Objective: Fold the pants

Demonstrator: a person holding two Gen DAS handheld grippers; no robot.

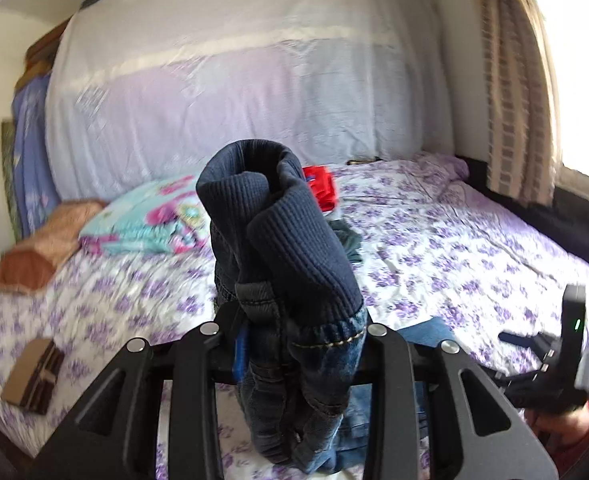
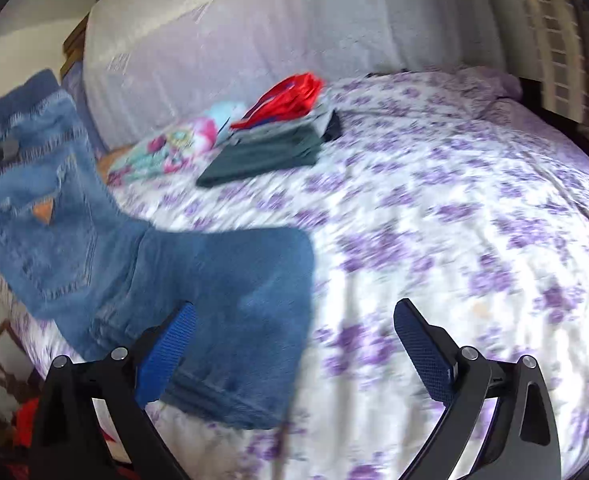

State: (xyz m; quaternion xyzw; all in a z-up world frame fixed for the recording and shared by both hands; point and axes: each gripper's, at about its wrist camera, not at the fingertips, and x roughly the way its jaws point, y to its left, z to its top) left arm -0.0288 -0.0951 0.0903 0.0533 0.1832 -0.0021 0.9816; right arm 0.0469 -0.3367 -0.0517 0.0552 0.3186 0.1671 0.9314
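1. The left gripper (image 1: 294,344) is clenched on the blue denim pants with a dark navy ribbed waistband (image 1: 286,240). The bunched waistband stands up between its black fingers and rises above them in the left wrist view.
2. From that grip the denim hangs down below the fingers, in front of the bed covered by a white sheet with purple flowers (image 1: 454,248).
3. In the right wrist view the same pants (image 2: 198,280) hang at the left, lifted clear of the bed (image 2: 454,208) at the top. A back pocket with a small tan patch faces the camera, and one leg stretches right and down.
4. The right gripper (image 2: 294,340) is released, its blue-padded fingers (image 2: 422,348) standing wide apart with nothing between them. The pant leg passes behind the left-hand finger; whether it touches the pad cannot be told through the blur.
5. Further back on the bed lies a pile of folded clothes, dark green below and red on top (image 2: 278,128), well apart from both grippers.
6. A turquoise and pink floral pillow (image 1: 150,216) lies against the draped headboard side.
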